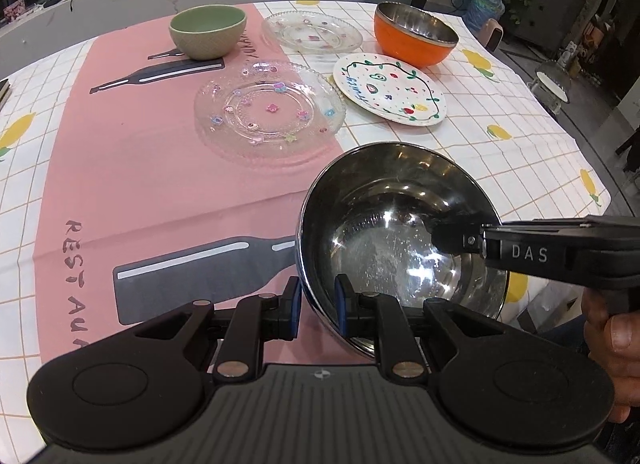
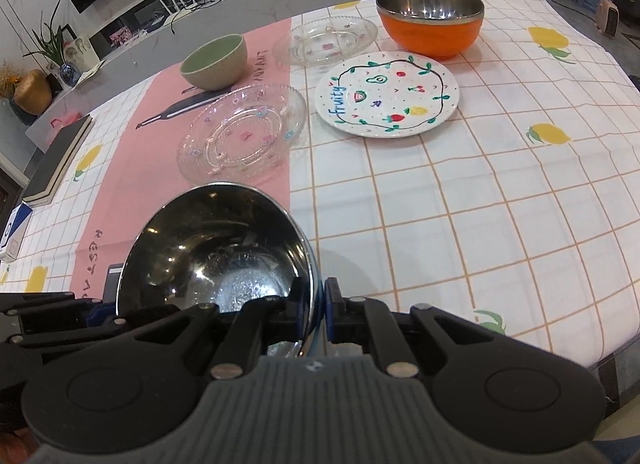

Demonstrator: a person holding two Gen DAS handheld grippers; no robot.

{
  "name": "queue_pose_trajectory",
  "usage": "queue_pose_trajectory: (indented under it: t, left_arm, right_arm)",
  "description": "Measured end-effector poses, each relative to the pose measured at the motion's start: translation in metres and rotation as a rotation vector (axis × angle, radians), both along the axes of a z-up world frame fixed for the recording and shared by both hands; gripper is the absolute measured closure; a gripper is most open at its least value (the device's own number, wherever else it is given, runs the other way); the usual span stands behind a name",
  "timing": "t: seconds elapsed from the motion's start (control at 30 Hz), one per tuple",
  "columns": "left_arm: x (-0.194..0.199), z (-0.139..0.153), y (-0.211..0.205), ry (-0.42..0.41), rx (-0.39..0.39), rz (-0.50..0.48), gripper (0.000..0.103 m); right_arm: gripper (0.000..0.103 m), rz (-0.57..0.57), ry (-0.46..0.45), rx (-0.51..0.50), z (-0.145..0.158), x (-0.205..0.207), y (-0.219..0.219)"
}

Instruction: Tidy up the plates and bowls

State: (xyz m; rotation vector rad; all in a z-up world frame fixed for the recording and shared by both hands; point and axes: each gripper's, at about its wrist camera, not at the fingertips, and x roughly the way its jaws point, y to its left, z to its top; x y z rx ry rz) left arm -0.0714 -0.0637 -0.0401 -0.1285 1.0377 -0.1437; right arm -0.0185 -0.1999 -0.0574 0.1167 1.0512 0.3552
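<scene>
Both tools are on the same piece here: the left tool (image 1: 316,310) pinches the near rim of the steel bowl (image 1: 400,224), one pad outside the wall and one inside, while the right tool (image 2: 318,314) clamps the rim on the bowl's right side, its pads squeezed tight on the thin metal edge. The bowl sits tilted at the near edge of the tabletop (image 2: 480,204), over the seam where the pink cloth (image 1: 140,184) meets the checked one; whether its base rests on the cloth or hangs just clear cannot be told. Beyond it everything else lies spread out singly: a large glass plate (image 1: 270,112) in the middle, a painted fruit plate (image 1: 390,90) just to its right, a smaller glass plate (image 1: 312,30) farther back, a green bowl (image 1: 208,30) at the far left and an orange bowl (image 1: 416,34) at the far right. Nothing is stacked, so the sorting looks barely begun. By the look of it, the steel bowl is the first piece being handled, and nesting the three bowls and piling the three plates remains to be done.
</scene>
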Motion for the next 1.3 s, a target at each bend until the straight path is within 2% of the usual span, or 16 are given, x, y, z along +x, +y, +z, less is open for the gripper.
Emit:
queue_pose_trajectory:
  t: [0.17,0.3,0.4,0.43,0.5,0.57,0.73,0.87,1.1,1.2,1.23,1.3]
  left_arm:
    - [0.002,-0.001,0.003,-0.011,-0.03,0.018,0.082]
    - [0.002,-0.001,0.003,-0.037,-0.045,0.018,0.08]
    - [0.002,0.003,0.001,-0.056,-0.04,0.005,0.062]
    - [0.001,0.005,0.001,-0.066,-0.041,0.003,0.053]
    - [0.0,0.01,0.003,-0.085,-0.053,0.003,0.044]
    - [0.0,0.014,0.007,-0.098,-0.07,0.01,0.037]
    - [0.005,0.021,0.025,-0.121,-0.12,0.048,0.036]
    - [0.008,0.024,0.047,-0.152,-0.153,0.117,0.036]
    - [0.012,0.021,0.082,-0.204,-0.115,0.238,0.037]
    - [0.017,0.02,0.098,-0.173,-0.157,0.265,0.037]
    - [0.021,0.022,0.102,-0.156,-0.152,0.255,0.037]
    - [0.033,0.03,0.104,-0.138,-0.088,0.253,0.037]
  right_arm:
    - [0.094,-0.006,0.005,-0.006,-0.002,0.002,0.001]
    - [0.085,-0.021,0.034,0.009,-0.005,0.005,0.001]
    - [0.067,-0.033,0.023,0.008,-0.001,0.004,0.0]
    - [0.066,-0.037,0.016,0.007,0.001,0.004,-0.001]
    - [0.056,-0.038,0.004,0.005,0.005,0.005,-0.002]
    - [0.054,-0.041,-0.012,0.004,0.011,0.006,-0.003]
    - [0.053,-0.046,-0.057,0.018,0.03,0.021,-0.005]
    - [0.05,-0.046,-0.097,0.028,0.051,0.048,0.001]
    - [0.047,0.025,-0.094,0.034,0.07,0.116,0.03]
    - [0.044,0.115,-0.111,0.007,0.082,0.144,0.039]
    - [0.043,0.13,-0.129,-0.006,0.088,0.152,0.038]
    - [0.041,0.154,-0.169,-0.02,0.099,0.166,0.03]
